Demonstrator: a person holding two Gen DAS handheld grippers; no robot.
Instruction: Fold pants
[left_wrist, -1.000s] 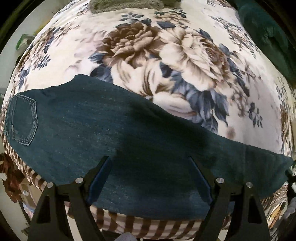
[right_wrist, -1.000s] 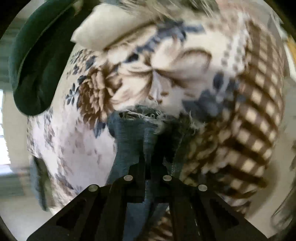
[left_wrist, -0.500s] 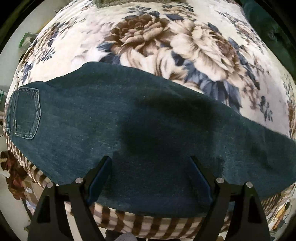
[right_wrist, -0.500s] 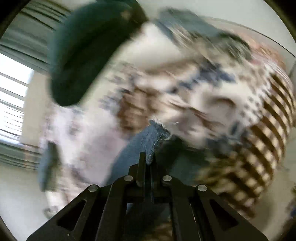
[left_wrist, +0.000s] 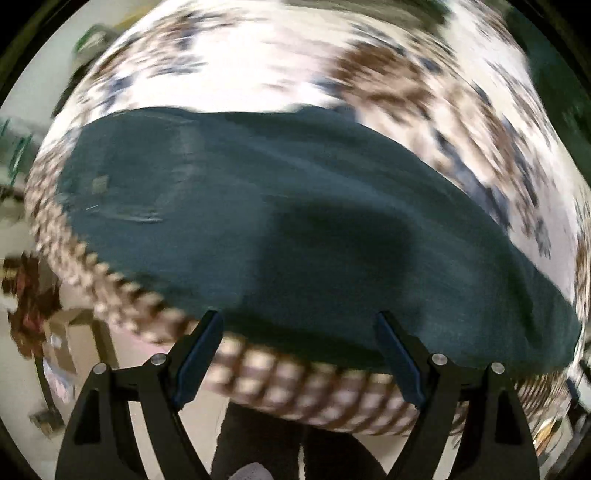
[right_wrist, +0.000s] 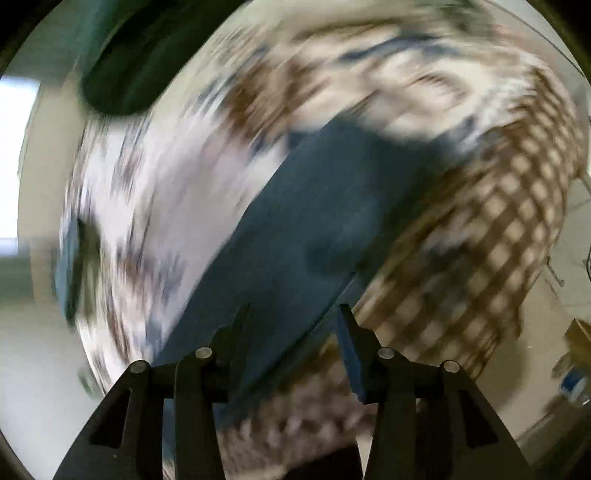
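Observation:
Dark blue jeans (left_wrist: 295, 229) lie flat across the near edge of a bed with a floral blanket (left_wrist: 295, 62). The waist end is at the left of the left wrist view. My left gripper (left_wrist: 299, 325) is open and empty, just above the jeans' near edge. In the right wrist view the jeans' leg (right_wrist: 317, 221) runs diagonally up to the right over the blanket (right_wrist: 147, 192). My right gripper (right_wrist: 293, 317) is open, its jaws apart over the leg, holding nothing. Both views are motion-blurred.
The blanket's brown checked border (left_wrist: 295, 384) hangs over the bed edge, also in the right wrist view (right_wrist: 498, 221). A dark green cushion (right_wrist: 125, 66) lies at the far side. A cardboard box (left_wrist: 70, 343) stands on the floor at left.
My right gripper has opened and let go of the jeans' hem, and the leg now lies on the bed. My left gripper has pulled back toward the bed edge, still open.

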